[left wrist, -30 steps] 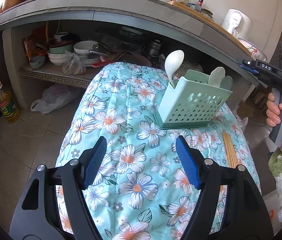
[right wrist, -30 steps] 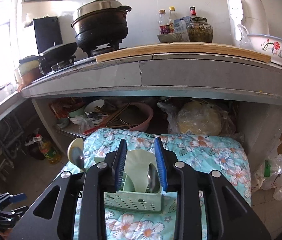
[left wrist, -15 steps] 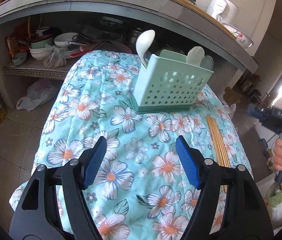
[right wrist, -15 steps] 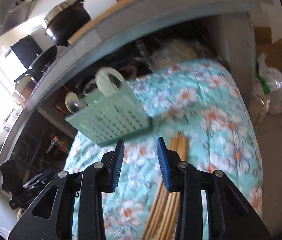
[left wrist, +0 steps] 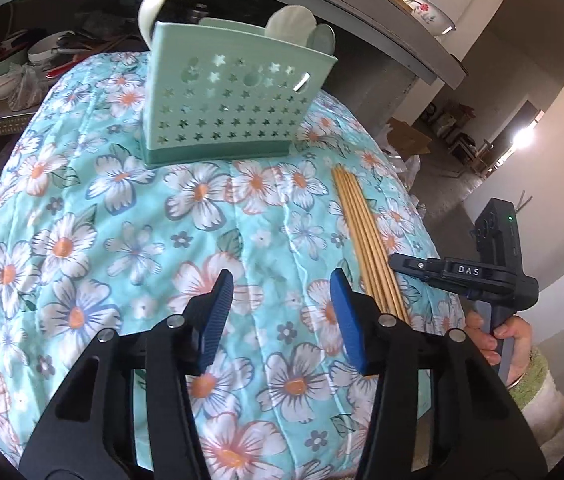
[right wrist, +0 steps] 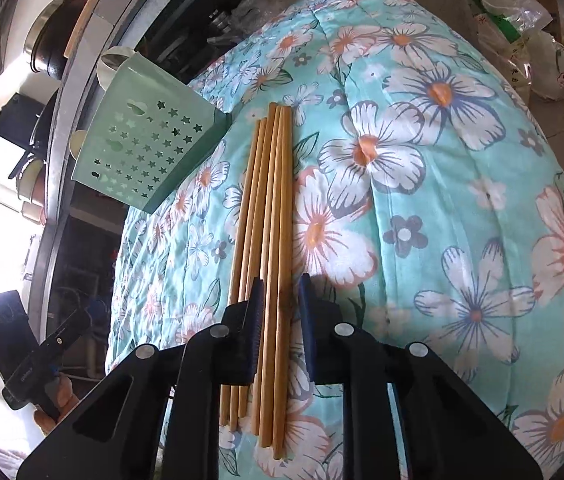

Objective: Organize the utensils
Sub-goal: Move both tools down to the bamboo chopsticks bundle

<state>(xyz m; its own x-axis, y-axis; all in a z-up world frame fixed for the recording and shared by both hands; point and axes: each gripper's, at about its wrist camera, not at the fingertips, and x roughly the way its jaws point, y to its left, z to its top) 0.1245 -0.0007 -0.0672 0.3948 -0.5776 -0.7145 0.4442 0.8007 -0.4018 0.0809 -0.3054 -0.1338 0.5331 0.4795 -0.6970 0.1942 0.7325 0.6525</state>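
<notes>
Bamboo chopsticks (right wrist: 268, 216) lie in a loose bundle on the floral quilted cloth (right wrist: 461, 168) that covers the desk, side by side and roughly parallel, their far tips just short of the mint-green utensil holder (right wrist: 150, 140). That holder stands upright on the cloth, its star-punched wall facing the left wrist view, with pale spoons (left wrist: 291, 26) sticking up out of its top.

Down over the near end of the bundle sits the right tool (right wrist: 280, 320). Its jaws have just been closing, and two or three of the sticks run between the blue pads while the others pass under or outside the left finger. A gap shows on either side of the sticks, so the pads seem not to press on them, though shadow makes the contact hard to judge.

Off to the side, the left tool (left wrist: 282, 320) hangs over bare cloth, well apart from the chopsticks and the holder. Its jaws have also just been closing, yet they stand apart with nothing between them. In the left wrist view a hand (left wrist: 499, 338) grips the right tool's handle at the desk's edge.
</notes>
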